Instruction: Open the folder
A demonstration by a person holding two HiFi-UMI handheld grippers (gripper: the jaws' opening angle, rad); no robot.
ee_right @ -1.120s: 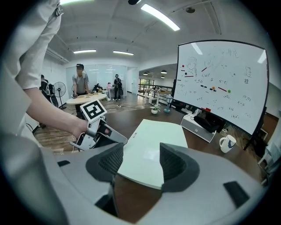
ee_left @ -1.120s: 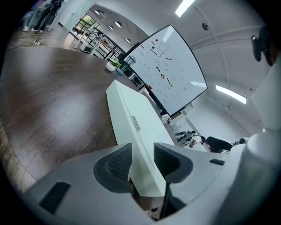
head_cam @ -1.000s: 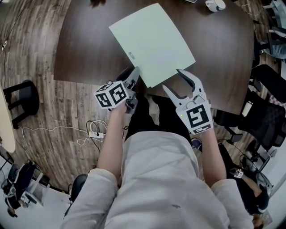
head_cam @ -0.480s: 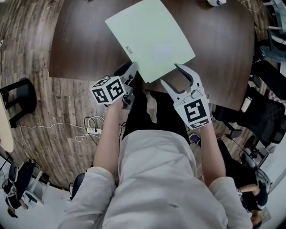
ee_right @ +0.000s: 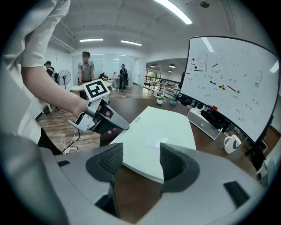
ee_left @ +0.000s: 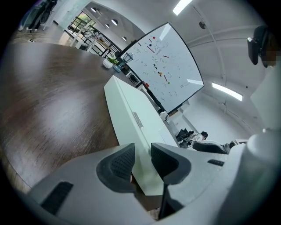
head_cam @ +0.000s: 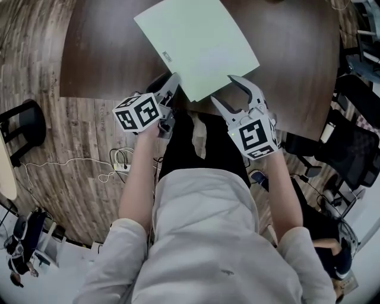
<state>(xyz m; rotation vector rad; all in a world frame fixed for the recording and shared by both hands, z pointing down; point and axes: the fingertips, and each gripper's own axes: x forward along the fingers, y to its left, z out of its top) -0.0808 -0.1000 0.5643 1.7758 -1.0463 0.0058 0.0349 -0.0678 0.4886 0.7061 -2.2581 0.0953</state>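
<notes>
Fingers (ee_left: 116, 165) of left gripper (ee_left: 142, 151), just closing, straddle folder (ee_left: 136, 114) (corner hidden).

Bright, ceiling lights (ee_right: 173, 11) overhead; sharp; fisheye warp @ edges.

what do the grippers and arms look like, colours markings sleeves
Both grippers are light grey with curved jaws and dark ribbed pads. The left gripper carries a cube of black-and-white square markers; the right gripper shows one such marker. The left's jaws have just been closing, an edge of the green folder between them. The shirt is pale, short-sleeved.
</notes>
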